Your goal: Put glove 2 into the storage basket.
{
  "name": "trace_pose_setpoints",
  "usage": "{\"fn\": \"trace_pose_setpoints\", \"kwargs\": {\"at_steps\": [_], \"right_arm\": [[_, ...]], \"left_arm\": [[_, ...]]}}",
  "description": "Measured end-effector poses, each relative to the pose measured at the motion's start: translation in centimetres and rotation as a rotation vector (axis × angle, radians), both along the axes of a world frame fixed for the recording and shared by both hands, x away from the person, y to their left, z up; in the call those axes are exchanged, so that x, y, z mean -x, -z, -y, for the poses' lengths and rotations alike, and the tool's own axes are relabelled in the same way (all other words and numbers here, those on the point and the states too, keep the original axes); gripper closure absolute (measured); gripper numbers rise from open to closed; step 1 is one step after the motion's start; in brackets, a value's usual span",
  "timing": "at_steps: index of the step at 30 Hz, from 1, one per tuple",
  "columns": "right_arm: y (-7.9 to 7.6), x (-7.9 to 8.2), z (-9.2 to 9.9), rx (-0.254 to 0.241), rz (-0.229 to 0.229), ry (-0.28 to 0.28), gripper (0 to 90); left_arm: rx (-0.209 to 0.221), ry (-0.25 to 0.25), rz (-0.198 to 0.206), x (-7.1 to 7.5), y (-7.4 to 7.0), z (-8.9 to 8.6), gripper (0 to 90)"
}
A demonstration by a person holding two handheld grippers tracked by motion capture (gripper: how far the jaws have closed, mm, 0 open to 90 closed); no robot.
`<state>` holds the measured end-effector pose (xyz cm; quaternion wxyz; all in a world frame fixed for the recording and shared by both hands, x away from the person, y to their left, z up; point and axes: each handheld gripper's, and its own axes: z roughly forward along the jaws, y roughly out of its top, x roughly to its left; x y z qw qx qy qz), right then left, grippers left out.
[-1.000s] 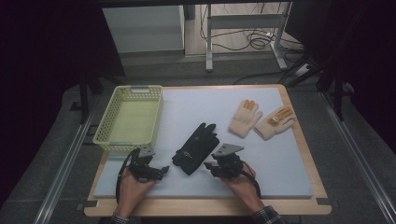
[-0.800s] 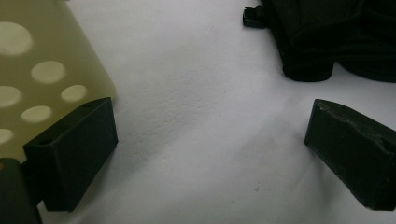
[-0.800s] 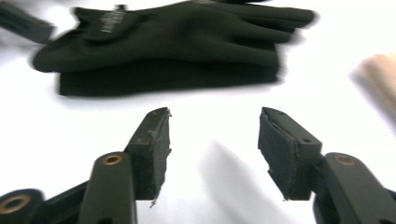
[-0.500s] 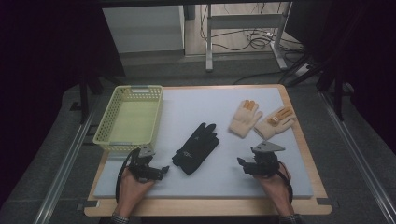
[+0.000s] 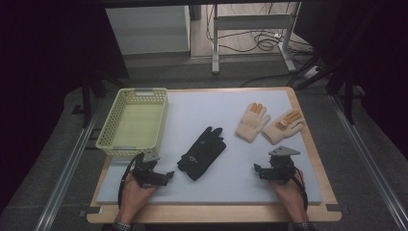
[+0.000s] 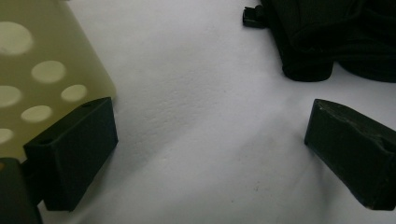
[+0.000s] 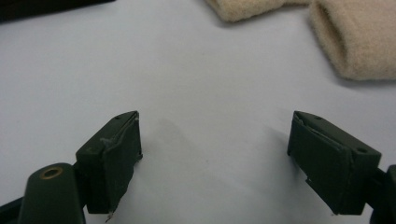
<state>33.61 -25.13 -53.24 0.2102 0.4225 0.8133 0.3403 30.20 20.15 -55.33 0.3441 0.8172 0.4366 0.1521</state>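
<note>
Since a second ago the right gripper (image 5: 262, 172) moved right, off the black glove (image 5: 202, 153) – its jaws just opened, nothing between. Left gripper (image 5: 166, 177) is open too. Glove lies mid-mat, near the yellow basket (image 5: 108, 141) – soft, light, probably best pinched at the cuff.

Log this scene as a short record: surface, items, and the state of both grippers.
surface: pale mat on a wooden table
basket: yellow, far left, nothing inside
black glove: flat, mid-mat
tan gloves: two, side by side, right
left gripper: open, holds nothing, near basket
right gripper: jaws just opened, nothing between, near tan gloves
</note>
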Motion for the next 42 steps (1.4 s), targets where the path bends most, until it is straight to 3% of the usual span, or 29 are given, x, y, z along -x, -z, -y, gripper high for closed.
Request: {"fn": "trace_pose_setpoints", "kwargs": {"at_steps": [11,15,18,21,27,36,42], "right_arm": [[0.0,0.1,0.0,0.005,0.005,0.002,16.6],[0.0,0.1,-0.1,0.007,0.008,0.004,16.5],[0.0,0.1,-0.1,0.007,0.008,0.004,16.5],[0.0,0.1,-0.1,0.007,0.008,0.004,16.5],[0.0,0.1,-0.1,0.007,0.008,0.004,16.4],[0.0,0.1,0.0,0.004,0.006,0.003,16.5],[0.0,0.1,0.0,0.003,0.005,0.003,16.4]], "left_arm": [[0.002,0.029,-0.011,0.5,-0.9,0.3,4.2],[0.043,0.063,-0.013,0.7,-2.2,0.8,2.4],[0.069,0.107,-0.008,0.6,-3.4,1.8,1.1],[0.066,0.148,-0.001,0.1,-4.6,3.4,0.0],[0.025,0.198,-0.004,-1.5,-5.8,6.7,0.0],[-0.03,0.208,-0.05,-4.4,-4.9,10.2,0.0],[-0.049,0.186,-0.079,-5.6,-4.1,11.3,0.0]]}}
